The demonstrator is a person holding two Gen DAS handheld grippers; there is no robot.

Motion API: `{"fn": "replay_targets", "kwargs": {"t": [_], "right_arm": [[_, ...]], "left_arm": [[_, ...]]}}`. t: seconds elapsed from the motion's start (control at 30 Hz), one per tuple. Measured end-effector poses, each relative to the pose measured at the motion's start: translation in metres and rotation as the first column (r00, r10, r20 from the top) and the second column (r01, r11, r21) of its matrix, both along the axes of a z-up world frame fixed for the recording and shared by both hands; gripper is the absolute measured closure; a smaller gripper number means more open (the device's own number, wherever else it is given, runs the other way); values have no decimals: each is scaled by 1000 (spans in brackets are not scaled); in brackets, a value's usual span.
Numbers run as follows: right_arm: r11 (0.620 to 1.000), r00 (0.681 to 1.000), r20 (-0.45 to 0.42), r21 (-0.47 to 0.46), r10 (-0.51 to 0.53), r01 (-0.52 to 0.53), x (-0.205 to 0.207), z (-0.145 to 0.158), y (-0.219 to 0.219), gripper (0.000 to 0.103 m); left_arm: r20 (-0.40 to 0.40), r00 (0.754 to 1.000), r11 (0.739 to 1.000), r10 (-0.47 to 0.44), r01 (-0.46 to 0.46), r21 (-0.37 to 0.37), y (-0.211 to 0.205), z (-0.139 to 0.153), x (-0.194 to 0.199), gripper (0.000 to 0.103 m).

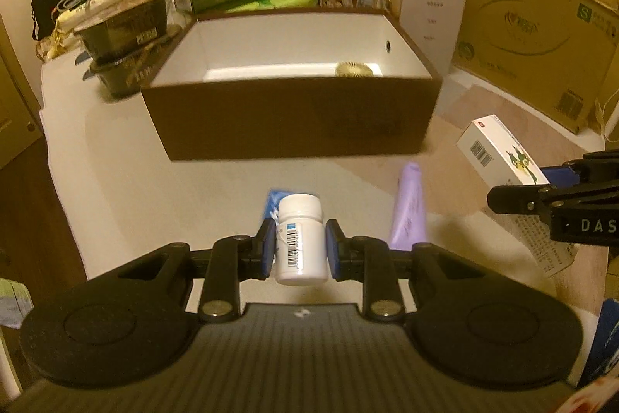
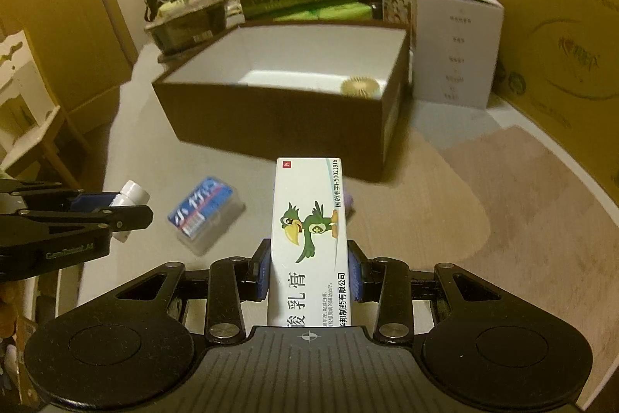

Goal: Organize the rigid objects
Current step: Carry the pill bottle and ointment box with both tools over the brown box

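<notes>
Peeking past carton (image 2: 309, 242): tube (image 2: 349, 201) (mostly hidden)

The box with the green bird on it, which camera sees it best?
The right wrist view: the bird box fills the middle, held between the right gripper's fingers, bird and print readable. The left wrist view shows it small at the right edge, partly hidden.

Between the left fingers sits a white bottle (image 1: 300, 239) with a barcode label. Between the right fingers, a white carton (image 2: 309, 242) shows a green bird. Ahead, the brown box (image 1: 294, 122) is white inside.
</notes>
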State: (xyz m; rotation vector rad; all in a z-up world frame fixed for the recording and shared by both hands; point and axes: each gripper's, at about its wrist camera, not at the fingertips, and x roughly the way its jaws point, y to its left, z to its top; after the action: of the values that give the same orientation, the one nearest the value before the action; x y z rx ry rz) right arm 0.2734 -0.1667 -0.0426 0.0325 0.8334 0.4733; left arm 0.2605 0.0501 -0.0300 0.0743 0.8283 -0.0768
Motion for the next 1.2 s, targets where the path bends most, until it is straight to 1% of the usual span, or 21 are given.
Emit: {"fn": "replay_targets", "kwargs": {"t": [0.23, 0.43, 0.7, 0.97, 1.2], "right_arm": [[1000, 999, 46, 1, 27, -27, 23, 16, 8, 65], [999, 998, 54, 22, 45, -46, 49, 23, 14, 65], [997, 994, 88, 36, 66, -69, 85, 38, 25, 65], [994, 991, 103, 53, 86, -92, 126, 49, 36, 65], [991, 988, 97, 46, 119, -124, 170, 47, 51, 65]], "left_arm": [[46, 999, 1000, 1, -2, 23, 9, 16, 23, 79], [87, 996, 999, -3, -1, 42, 16, 30, 47, 79], [121, 993, 999, -10, 4, 52, 23, 46, 83, 79], [131, 991, 998, -29, 21, 57, 27, 55, 123, 79], [99, 993, 996, -59, 52, 73, 29, 52, 171, 79]]}}
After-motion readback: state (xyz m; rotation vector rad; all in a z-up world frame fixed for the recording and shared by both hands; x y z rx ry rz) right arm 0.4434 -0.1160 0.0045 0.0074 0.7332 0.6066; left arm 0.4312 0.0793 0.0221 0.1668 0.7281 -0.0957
